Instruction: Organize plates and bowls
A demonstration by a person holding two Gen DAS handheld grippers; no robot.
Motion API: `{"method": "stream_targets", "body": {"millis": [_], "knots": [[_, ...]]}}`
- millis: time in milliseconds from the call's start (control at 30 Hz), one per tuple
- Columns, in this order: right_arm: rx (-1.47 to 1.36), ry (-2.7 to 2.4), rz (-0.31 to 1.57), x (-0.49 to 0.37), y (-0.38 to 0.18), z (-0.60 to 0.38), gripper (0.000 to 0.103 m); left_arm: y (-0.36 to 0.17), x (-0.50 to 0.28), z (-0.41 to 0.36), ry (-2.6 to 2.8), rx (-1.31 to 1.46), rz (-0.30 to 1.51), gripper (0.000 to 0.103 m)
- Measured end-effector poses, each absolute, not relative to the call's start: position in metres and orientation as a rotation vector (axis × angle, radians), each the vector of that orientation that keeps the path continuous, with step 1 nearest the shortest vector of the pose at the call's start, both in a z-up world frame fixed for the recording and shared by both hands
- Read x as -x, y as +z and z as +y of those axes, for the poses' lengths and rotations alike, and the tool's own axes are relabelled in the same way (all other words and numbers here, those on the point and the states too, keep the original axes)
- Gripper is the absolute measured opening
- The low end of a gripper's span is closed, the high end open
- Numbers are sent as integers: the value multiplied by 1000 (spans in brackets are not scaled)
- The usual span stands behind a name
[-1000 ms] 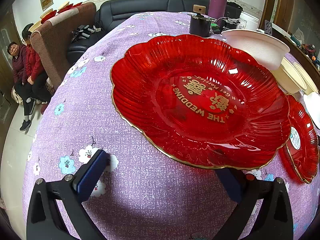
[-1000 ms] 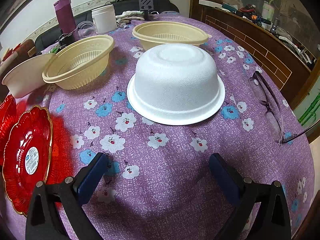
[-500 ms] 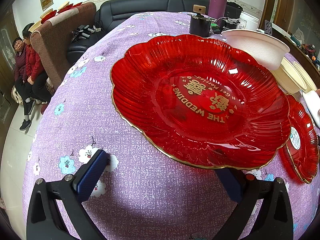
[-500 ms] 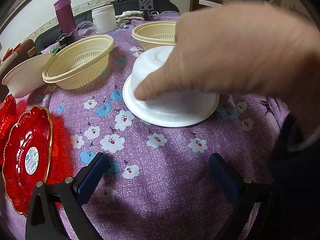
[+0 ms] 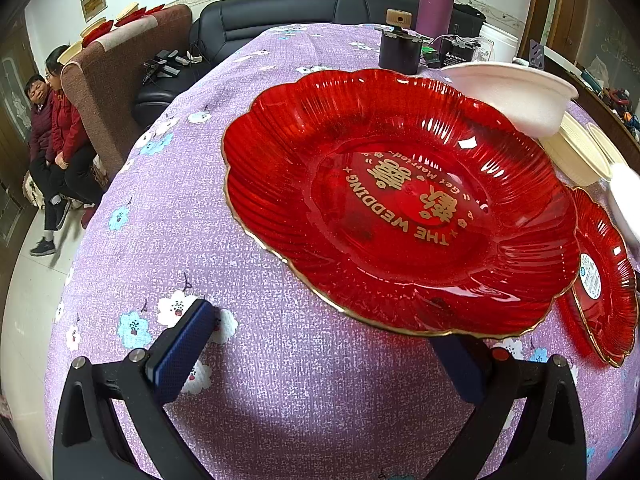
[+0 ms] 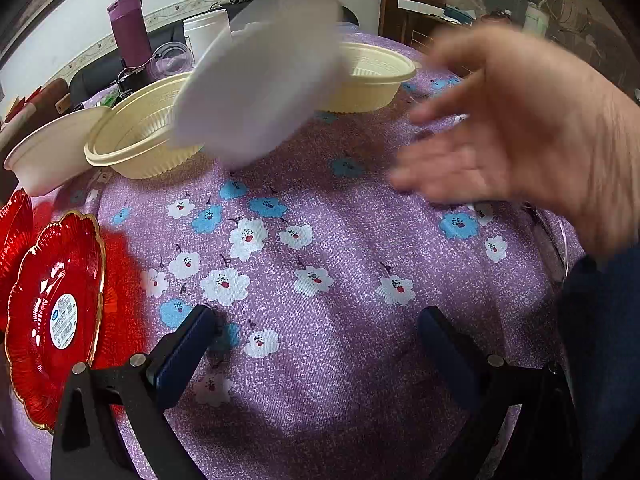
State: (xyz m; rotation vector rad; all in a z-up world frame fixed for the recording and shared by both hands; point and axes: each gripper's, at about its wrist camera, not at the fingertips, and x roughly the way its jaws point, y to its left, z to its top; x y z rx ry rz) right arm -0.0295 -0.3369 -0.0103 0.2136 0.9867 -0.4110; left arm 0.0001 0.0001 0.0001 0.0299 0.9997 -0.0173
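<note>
Right wrist view: right gripper (image 6: 316,336) low over the purple floral tablecloth (image 6: 320,248), jaws spread wide, nothing between them.
Bare hand: a hand (image 6: 516,132), motion-blurred, open, at right above the cloth; not holding a gripper.
Airborne bowl: white foam bowl (image 6: 260,76) blurred and tilted in mid-air above the cloth, apart from the hand; cannot tell whether tossed or flipping.
Left wrist view: left gripper (image 5: 320,344) jaws spread; right finger tucked under the near rim of the large red wedding plate (image 5: 400,200); left finger clear on the cloth. Not pinching it.
Plates, count: two red. The large one with gold lettering lies on the cloth; a small red plate (image 6: 52,312) with a sticker label lies just beside it, rims close or overlapping.
Bowls, count: four seen. Two cream plastic bowls (image 6: 144,136) and (image 6: 368,76), separate, upright; one upright white bowl (image 6: 48,148) near the large plate; plus the airborne foam one.
Progress: early, by my reading. Nothing is nested; plates lie side by side, bowls scattered singly.
Left to do: likely stack small plate with large, nest cream bowls together, pair white bowls.
Bystander items: purple flask (image 5: 436,0) and dark jar (image 5: 398,50) at the far edge.
</note>
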Motion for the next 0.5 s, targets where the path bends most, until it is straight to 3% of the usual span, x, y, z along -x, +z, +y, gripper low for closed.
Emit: {"method": "stream_targets", "body": {"millis": [500], "knots": [[-214, -411, 987, 30, -9, -337, 102, 0, 0, 0, -17, -30, 1000, 103]]}}
